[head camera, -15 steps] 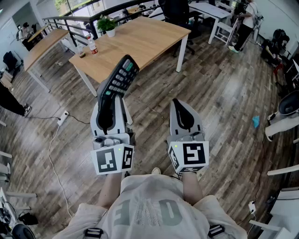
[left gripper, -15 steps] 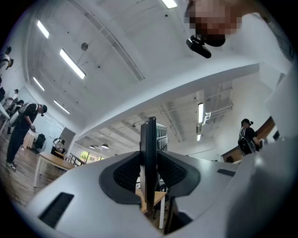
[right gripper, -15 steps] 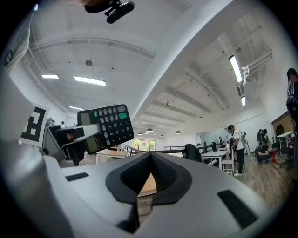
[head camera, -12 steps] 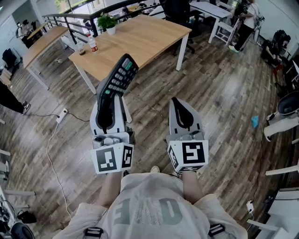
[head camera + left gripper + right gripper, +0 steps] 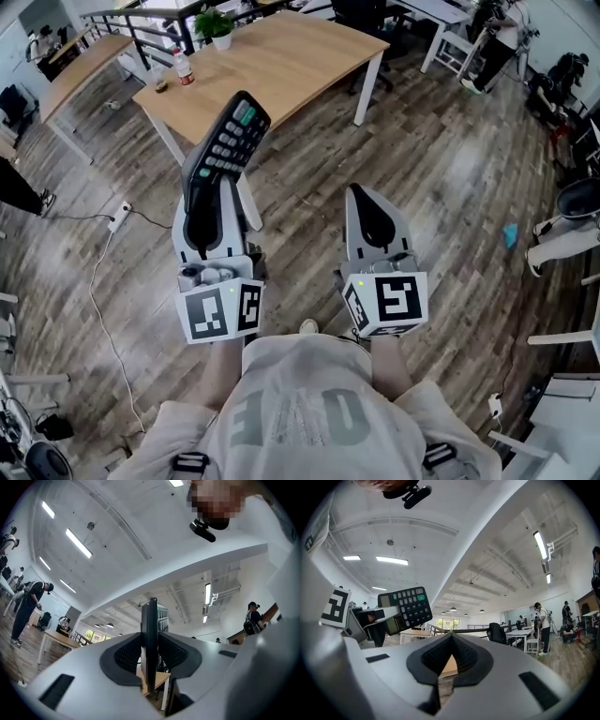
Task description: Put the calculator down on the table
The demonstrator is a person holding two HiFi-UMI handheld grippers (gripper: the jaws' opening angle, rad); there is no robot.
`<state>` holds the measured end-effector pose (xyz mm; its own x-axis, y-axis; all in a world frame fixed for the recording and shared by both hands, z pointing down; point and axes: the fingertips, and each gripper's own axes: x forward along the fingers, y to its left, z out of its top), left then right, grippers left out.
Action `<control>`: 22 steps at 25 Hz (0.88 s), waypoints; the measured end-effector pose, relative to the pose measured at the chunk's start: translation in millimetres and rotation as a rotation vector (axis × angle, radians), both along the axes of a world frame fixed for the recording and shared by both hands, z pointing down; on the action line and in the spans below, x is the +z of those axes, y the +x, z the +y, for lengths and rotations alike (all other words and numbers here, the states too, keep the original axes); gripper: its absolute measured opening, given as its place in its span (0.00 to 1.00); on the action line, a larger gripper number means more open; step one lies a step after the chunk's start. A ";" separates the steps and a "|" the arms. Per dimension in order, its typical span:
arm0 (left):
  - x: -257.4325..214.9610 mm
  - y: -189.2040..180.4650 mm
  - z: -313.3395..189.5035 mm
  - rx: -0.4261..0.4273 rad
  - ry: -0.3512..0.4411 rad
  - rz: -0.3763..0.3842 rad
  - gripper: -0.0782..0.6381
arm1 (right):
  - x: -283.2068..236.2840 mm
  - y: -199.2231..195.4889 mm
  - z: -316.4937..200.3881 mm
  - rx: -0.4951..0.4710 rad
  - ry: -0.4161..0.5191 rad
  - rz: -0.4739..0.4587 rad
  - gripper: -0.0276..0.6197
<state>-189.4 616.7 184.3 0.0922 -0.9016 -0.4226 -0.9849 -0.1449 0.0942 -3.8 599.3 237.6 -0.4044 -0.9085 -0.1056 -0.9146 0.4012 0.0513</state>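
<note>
**Calculator gripped in the left gripper, up in the air near the table**

Calculator [image 5: 225, 150] is riding in the left gripper [image 5: 216, 187], which the person is holding out in front of the body and tilting upward. The gripper's marker cube [image 5: 220, 312] is sitting nearest the torso. The calculator is a flat black slab with rows of pale keys and a greenish display near its far end. It is sticking up and away past the jaw tips. In the left gripper view it is showing edge-on as a thin dark strip [image 5: 150, 639]. The ribbed black pads are pressing on both of its faces, so the jaws are standing only slightly apart and clamping its lower end. It is hanging clear of the table [image 5: 281, 66], a light wooden top on white legs. In the head view the calculator's far end is overlapping the table's near edge. A potted plant [image 5: 217, 26] and a bottle [image 5: 184, 67] are standing on the far left part of that top.

To the right, the right gripper [image 5: 364, 199] is reaching forward roughly level over the plank floor [image 5: 441, 187], beside the left one and apart from it. Its grey shell is tapering to a point, and its jaws are meeting at the tips [image 5: 451, 637] with nothing between them.
</note>
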 end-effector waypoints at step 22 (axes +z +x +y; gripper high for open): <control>17.5 -12.8 -103.5 0.004 0.003 0.074 0.27 | 49.0 22.7 -108.7 0.001 -0.105 0.034 0.07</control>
<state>-202.2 513.2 201.8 0.0639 -0.9000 -0.4313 -0.9748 -0.1489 0.1664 18.9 490.7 286.5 -0.4056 -0.9141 0.0037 -0.9133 0.4054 0.0402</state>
